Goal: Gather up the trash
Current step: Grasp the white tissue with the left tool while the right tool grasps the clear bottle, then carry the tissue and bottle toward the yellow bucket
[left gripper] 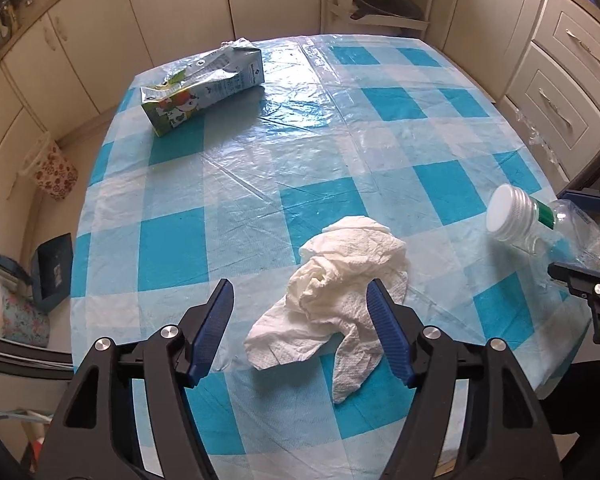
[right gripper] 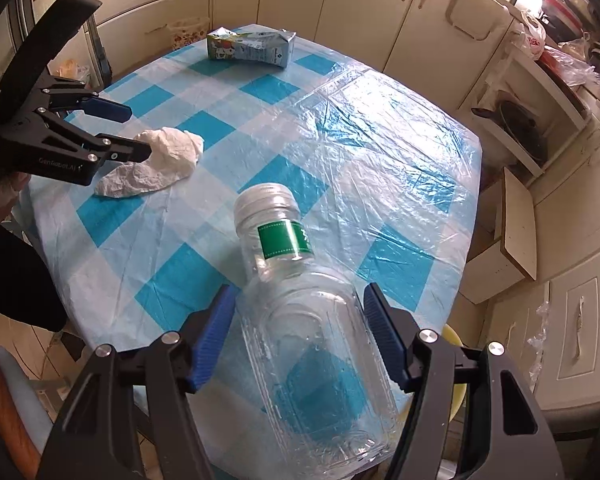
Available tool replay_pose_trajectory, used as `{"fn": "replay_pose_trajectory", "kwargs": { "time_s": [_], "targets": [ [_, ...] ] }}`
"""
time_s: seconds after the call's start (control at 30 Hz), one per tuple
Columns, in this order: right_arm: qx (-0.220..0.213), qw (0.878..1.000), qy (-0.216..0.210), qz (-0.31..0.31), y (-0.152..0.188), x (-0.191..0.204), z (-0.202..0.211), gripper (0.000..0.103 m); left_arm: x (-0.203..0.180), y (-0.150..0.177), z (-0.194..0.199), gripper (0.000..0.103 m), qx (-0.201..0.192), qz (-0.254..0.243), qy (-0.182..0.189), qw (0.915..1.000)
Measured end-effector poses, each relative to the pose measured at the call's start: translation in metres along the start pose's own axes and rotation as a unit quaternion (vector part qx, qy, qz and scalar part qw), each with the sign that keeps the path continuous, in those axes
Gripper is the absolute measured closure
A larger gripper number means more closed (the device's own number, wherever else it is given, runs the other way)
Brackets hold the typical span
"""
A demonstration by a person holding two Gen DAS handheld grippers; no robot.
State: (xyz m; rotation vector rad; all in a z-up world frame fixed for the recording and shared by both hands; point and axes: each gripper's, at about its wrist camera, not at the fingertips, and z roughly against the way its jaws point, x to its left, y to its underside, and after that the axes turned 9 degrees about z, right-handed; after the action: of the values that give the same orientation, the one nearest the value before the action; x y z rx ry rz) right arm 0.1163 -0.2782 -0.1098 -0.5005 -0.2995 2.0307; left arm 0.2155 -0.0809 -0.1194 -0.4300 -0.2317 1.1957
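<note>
A crumpled white paper towel (left gripper: 332,292) lies on the blue-checked table near its front edge. My left gripper (left gripper: 300,292) is open around it, one finger on each side; both also show in the right wrist view, the gripper (right gripper: 134,132) and the towel (right gripper: 156,164). A clear plastic bottle (right gripper: 300,320) with a white cap and green label lies between the open fingers of my right gripper (right gripper: 298,308); the pads look close to its sides. The bottle (left gripper: 540,224) shows at the right edge of the left wrist view. A crushed milk carton (left gripper: 204,84) lies at the table's far side.
The table (left gripper: 340,140) has a glossy plastic cover. Cream kitchen cabinets (left gripper: 100,20) surround it. An open shelf with a dark pan (left gripper: 384,0) is behind. A floral bag (left gripper: 54,172) and boxes sit on the floor at left. A small drawer unit (right gripper: 512,236) stands right of the table.
</note>
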Motion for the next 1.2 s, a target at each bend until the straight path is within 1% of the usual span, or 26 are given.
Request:
{"fn": "replay_pose_trajectory", "kwargs": {
  "time_s": [0.03,0.07,0.1,0.13,0.17,0.2,0.23,0.33,0.43,0.53,0.63,0.73,0.83,1.07,1.2],
  "targets": [
    [-0.002,1.000,-0.002,-0.005,0.002,-0.002,0.001,0.039,-0.003,-0.001,-0.002,0.040,0.000,0.000,-0.001,1.0000],
    [-0.005,1.000,-0.007,-0.015,0.004,-0.006,0.001,0.039,-0.006,-0.002,-0.004,0.046,0.004,-0.004,0.000,1.0000],
    [-0.008,1.000,-0.013,-0.025,0.007,-0.009,0.002,0.039,-0.011,-0.003,-0.009,0.063,0.016,-0.015,0.003,0.9998],
    [-0.011,0.999,-0.020,-0.036,0.010,-0.013,0.003,0.039,-0.017,-0.003,-0.013,0.075,0.022,-0.023,0.002,0.9995],
    [-0.016,0.998,-0.028,-0.050,0.012,-0.019,0.004,0.039,-0.022,-0.002,-0.014,0.076,0.019,-0.032,-0.002,0.9993],
    [-0.020,0.997,-0.038,-0.069,0.016,-0.026,0.004,0.040,-0.028,-0.002,-0.013,0.081,0.015,-0.041,-0.001,0.9991],
    [-0.025,0.995,-0.049,-0.086,0.019,-0.032,0.004,0.040,-0.033,-0.003,-0.010,0.085,0.012,-0.046,0.008,0.9988],
    [-0.036,0.988,-0.077,-0.128,0.027,-0.047,0.005,0.040,-0.039,-0.008,0.001,0.086,0.000,-0.042,0.031,0.9986],
    [-0.049,0.980,-0.102,-0.164,0.032,-0.057,0.006,0.040,-0.035,-0.014,0.011,0.087,-0.006,-0.018,0.068,0.9975],
    [-0.068,0.971,-0.125,-0.192,0.034,-0.065,0.010,0.040,-0.027,-0.018,0.019,0.087,-0.008,0.011,0.113,0.9935],
    [-0.083,0.966,-0.130,-0.209,0.038,-0.072,0.016,0.040,-0.022,-0.020,0.025,0.087,-0.012,0.029,0.141,0.9895],
    [-0.091,0.964,-0.119,-0.219,0.043,-0.078,0.021,0.040,-0.023,-0.018,0.030,0.087,-0.017,0.028,0.154,0.9875],
    [-0.093,0.960,-0.098,-0.246,0.054,-0.094,0.024,0.040,-0.028,-0.021,0.034,0.087,-0.022,0.026,0.164,0.9859],
    [-0.086,0.939,-0.046,-0.330,0.091,-0.133,0.028,0.040,-0.058,-0.023,0.042,0.087,-0.027,0.003,0.189,0.9816],
    [-0.073,0.924,-0.034,-0.374,0.114,-0.152,0.020,0.040,-0.076,-0.025,0.045,0.087,-0.029,-0.007,0.215,0.9761]
  ]
}}
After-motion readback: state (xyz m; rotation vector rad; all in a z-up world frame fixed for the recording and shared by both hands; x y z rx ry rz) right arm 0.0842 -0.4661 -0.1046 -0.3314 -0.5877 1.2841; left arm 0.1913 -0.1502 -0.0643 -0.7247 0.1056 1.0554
